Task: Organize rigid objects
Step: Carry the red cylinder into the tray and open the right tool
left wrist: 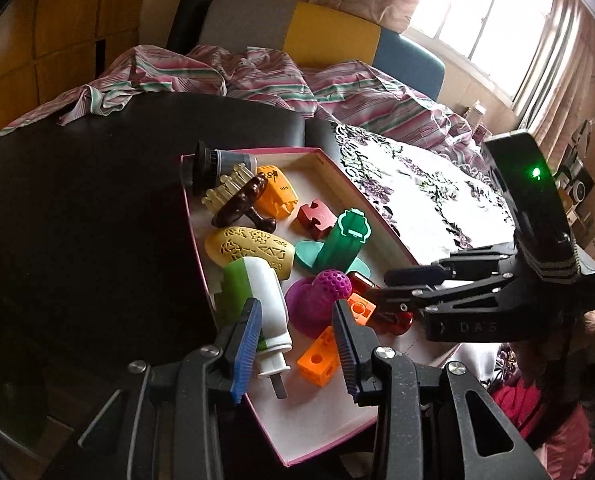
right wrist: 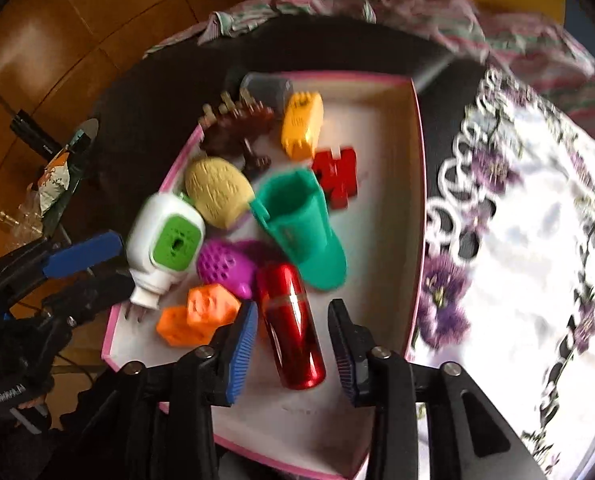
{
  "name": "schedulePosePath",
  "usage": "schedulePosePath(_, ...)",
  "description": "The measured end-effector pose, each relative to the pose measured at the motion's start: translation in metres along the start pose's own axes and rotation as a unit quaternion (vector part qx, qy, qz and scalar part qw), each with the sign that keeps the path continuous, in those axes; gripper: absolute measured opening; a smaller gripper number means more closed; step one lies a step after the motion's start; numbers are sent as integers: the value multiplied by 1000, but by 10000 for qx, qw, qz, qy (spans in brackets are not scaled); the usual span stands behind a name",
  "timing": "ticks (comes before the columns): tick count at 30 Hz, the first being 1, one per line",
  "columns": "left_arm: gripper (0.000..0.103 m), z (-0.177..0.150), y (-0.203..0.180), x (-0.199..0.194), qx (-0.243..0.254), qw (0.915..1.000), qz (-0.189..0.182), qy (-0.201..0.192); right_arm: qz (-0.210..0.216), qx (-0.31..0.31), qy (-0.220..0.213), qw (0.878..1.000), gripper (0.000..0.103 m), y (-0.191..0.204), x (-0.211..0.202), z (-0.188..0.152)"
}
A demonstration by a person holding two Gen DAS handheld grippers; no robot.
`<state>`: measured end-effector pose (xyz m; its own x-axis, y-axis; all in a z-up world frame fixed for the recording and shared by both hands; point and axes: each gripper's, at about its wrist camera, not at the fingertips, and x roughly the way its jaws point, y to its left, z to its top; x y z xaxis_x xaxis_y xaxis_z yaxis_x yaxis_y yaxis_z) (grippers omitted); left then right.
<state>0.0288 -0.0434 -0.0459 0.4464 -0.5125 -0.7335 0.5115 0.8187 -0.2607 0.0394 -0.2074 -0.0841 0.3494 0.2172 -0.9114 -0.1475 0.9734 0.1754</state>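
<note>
Looking down from the right wrist, you've got the red bottle (right wrist: 293, 324) lying on its side in the pink-edged box (right wrist: 415, 152), right between the fingers of the right gripper (right wrist: 293, 344). Jaws are apart w/ a gap on both sides, so nothing's clamped.

Handling, my guess: glossy hard shell, stiff, prob. light, and it'll roll or slip. Take it across the middle of the body, not the rounded end.

Left gripper (left wrist: 297, 344) is also apart, holding nothing; it hangs over the white-and-green plug-in (left wrist: 263, 300) and the orange blocks (left wrist: 321, 356).

Hard to read: the right-wrist view is motion-blurred, so labels and small detail are gone. From the left wrist, the right tool covers most of the bottle. The purple piece (right wrist: 221, 264) is partly buried under neighbours, and I can't tell if the bottle touches it.
</note>
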Motion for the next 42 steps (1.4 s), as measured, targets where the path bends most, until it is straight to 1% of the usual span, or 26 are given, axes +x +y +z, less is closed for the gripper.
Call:
schedulePosePath(3, 38, 0, 2, -2, -20, 10000, 38, -31, 37, 101, -203, 9997, 37, 4, -6, 5)
schedulePosePath(6, 38, 0, 6, -6, -79, 9999, 69, -68, 83, 62, -445, 9990, 37, 10, -17, 4)
schedulePosePath(9, 38, 0, 11, -7, -174, 9997, 112, -84, 536, -45, -625, 9966, 37, 18, -25, 1)
schedulePosePath(11, 38, 1, 15, -7, -258, 9995, 162, -102, 405, -188, -720, 9964, 37, 28, -24, 4)
schedulePosePath(14, 38, 2, 18, -10, -376, 9987, 286, -183, -120, -404, -726, 9965, 37, 37, -10, 7)
schedulePosePath(15, 39, 2, 19, -11, -391, 9985, 314, -206, -199, -456, -720, 9962, 38, 37, -5, 9)
schedulePosePath(16, 39, 3, 21, -11, -429, 9982, 360, -228, -156, -518, -768, 9956, 38, 39, -3, 9)
schedulePosePath(17, 40, 3, 22, -12, -465, 9978, 397, -243, -223, -535, -870, 9945, 38, 39, -2, 11)
schedulePosePath(18, 41, 4, 23, -12, -489, 9976, 428, -253, -352, -521, -908, 9939, 38, 39, -2, 13)
schedulePosePath(20, 41, 4, 25, -12, -538, 9969, 510, -260, -474, -510, -950, 9930, 38, 37, 0, 16)
schedulePosePath(22, 45, 5, 24, -13, -556, 9962, 602, -287, -446, -402, -927, 9939, 38, 33, 1, 20)
schedulePosePath(24, 51, 6, 24, -13, -577, 9951, 744, -303, -459, -384, -906, 9941, 38, 31, 1, 23)
schedulePosePath(26, 53, 7, 23, -14, -592, 9936, 907, -324, -490, -359, -901, 9941, 38, 32, 2, 23)
schedulePosePath(27, 56, 7, 21, -15, -584, 9929, 972, -346, -462, -302, -869, 9947, 38, 31, 1, 24)
schedulePosePath(28, 57, 7, 19, -16, -555, 9915, 1117, -372, -429, -272, -860, 9950, 38, 32, 2, 24)
schedulePosePath(30, 63, 7, 18, -17, -519, 9898, 1269, -390, -371, -194, -877, 9953, 39, 31, 1, 23)
schedulePosePath(31, 64, 7, 17, -18, -527, 9889, 1333, -389, -354, -150, -896, 9952, 39, 30, -1, 22)
schedulePosePath(34, 68, 6, 17, -21, -558, 9856, 1543, -405, -362, -39, -1024, 9941, 40, 29, -8, 16)
schedulePosePath(36, 73, 5, 16, -23, -571, 9835, 1667, -417, -417, 8, -1131, 9927, 41, 30, -14, 12)
schedulePosePath(40, 80, 3, 13, -29, -633, 9781, 1914, -517, -662, 87, -1395, 9880, 43, 33, -28, 4)
schedulePosePath(42, 87, 2, 10, -32, -648, 9760, 1996, -591, -783, 148, -1533, 9850, 43, 34, -35, 0)
